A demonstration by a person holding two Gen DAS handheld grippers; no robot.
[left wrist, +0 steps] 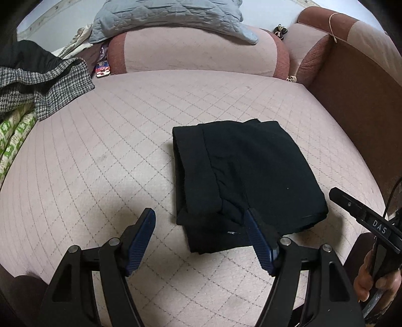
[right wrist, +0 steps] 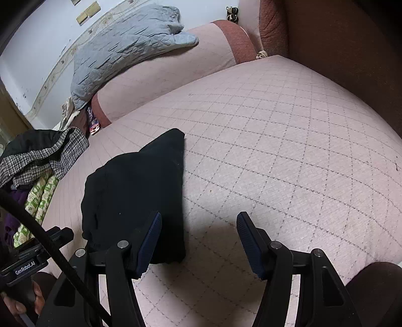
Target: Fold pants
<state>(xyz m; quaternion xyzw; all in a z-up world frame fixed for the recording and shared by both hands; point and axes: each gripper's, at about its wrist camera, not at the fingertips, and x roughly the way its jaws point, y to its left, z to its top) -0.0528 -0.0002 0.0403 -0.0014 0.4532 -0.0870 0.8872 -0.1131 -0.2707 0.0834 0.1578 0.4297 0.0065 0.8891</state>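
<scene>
Left wrist view shows the pants [left wrist: 248, 173] lying as a compact black bundle on the quilted pink cushion [left wrist: 100, 156], folded several layers thick, with the waistband edge turned toward the pile of clothes. The left gripper [left wrist: 201, 218] is held with its jaws spread wide and nothing between them; one blue pad [left wrist: 258, 239] lies over the near edge of the pants, the other over bare cushion. The right gripper [right wrist: 198, 223] is likewise spread wide and grips nothing, one pad [right wrist: 150, 236] overlapping the pants' near corner, the other clear of them.

The folding is judged nearly done (the bundle already reads as a tidy rectangle). What remains would best be handled as a light finish: the bunched ripple along the near edge of the pants could be pressed flat, and the layers squared so that no corner sticks out. Cloth this dark and soft is likely to shift if pinched from one side only, so both edges would best be steadied together.

Beyond the pants, a houndstooth garment [left wrist: 47, 85] is heaped with a green patterned cloth [left wrist: 15, 135], well apart from them. Behind the pants sits a bolster [left wrist: 196, 52] with a grey quilted pillow [left wrist: 170, 17] on top. Nothing is seen lying against the pants, and the cushion beside them is bare.
</scene>
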